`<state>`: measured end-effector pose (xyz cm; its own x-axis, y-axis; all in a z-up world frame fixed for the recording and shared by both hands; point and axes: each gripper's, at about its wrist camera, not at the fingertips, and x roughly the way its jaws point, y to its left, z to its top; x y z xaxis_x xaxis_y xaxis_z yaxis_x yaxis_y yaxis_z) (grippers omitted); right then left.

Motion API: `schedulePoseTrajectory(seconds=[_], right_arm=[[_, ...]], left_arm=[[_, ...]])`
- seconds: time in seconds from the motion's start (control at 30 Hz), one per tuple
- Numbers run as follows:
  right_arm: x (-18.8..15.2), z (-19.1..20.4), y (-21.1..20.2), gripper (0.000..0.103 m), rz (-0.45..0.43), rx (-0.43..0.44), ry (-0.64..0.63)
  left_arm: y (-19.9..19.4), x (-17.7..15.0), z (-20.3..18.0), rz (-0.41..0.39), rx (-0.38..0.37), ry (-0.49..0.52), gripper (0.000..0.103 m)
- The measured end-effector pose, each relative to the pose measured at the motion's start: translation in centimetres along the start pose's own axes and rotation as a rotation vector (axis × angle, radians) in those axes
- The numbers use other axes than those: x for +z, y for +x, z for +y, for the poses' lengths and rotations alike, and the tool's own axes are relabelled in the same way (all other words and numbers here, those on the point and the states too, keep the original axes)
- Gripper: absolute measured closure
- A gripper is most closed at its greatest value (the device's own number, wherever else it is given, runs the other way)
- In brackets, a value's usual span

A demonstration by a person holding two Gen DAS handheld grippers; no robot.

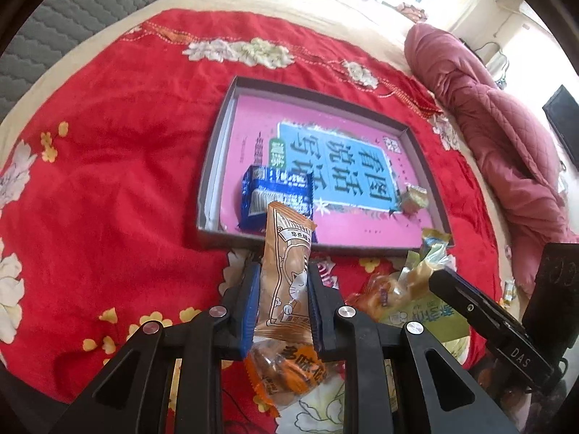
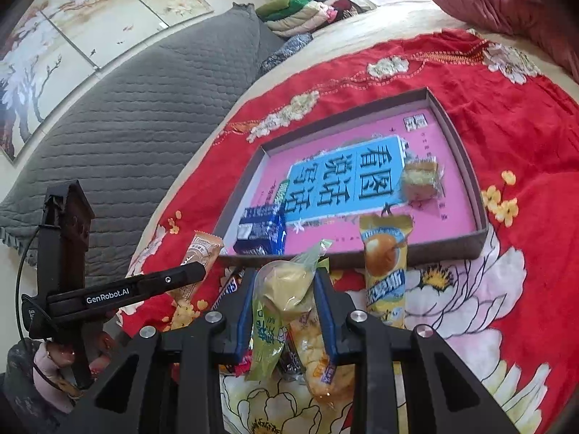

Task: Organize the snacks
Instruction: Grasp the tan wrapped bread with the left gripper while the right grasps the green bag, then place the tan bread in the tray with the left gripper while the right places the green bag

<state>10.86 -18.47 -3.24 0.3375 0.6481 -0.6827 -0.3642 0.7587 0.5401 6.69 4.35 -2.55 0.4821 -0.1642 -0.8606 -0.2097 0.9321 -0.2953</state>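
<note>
A big red blanket (image 1: 119, 166) w/ white and yellow flowers covers the bed. A grey quilt (image 2: 137, 108) lies past it, and a pink quilt (image 1: 506, 152) is bunched at the far side.

On the blanket sits a flat box (image 1: 213, 152) w/ low grey walls and a pink book cover as its floor. In the box, near the front wall, lies a blue pack (image 1: 275, 199). A small clear-wrapped cake (image 2: 421, 179) sits in the box too, well apart from the blue pack.

Just in front of the box is a heap of snacks. A yellow pack (image 2: 385, 271) w/ a round ball pic lies there, its top end up by the box wall. An orange pack (image 1: 286, 372) lies under the left gripper.

The left gripper (image 1: 284, 303) is squeezed tight on a tan pack (image 1: 286, 282) w/ a cat pic, held upright above the blanket, just short of the box. The right gripper (image 2: 286, 307) is squeezed on a green pack (image 2: 282, 289), right over the heap. A hand (image 2: 61, 361) grips the left tool's handle.
</note>
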Motion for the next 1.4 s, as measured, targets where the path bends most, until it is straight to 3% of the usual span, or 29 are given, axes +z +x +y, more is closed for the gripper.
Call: schedulePoseTrajectory(seconds=[0.33,0.7,1.1,1.4], right_arm=[[2.9,-1.4,-2.0,0.071,-0.137,0.019,0.029],[4.7,-4.5,-2.8,0.071,-0.212,0.01,0.14],[6.4,-7.5,-2.4,0.071,-0.279,-0.109,0.204],[6.3,-8.5,-1.2,0.071,-0.231,-0.202,0.207]], left_arm=[[0.3,1.1,-1.4,-0.014,-0.011,0.012,0.078],[2.3,2.8,-4.2,-0.016,-0.018,0.051,0.078],[5.1,3.5,-5.4,0.018,-0.016,0.057,0.078],[6.7,4.1,-5.6,0.025,-0.012,0.056,0.078]])
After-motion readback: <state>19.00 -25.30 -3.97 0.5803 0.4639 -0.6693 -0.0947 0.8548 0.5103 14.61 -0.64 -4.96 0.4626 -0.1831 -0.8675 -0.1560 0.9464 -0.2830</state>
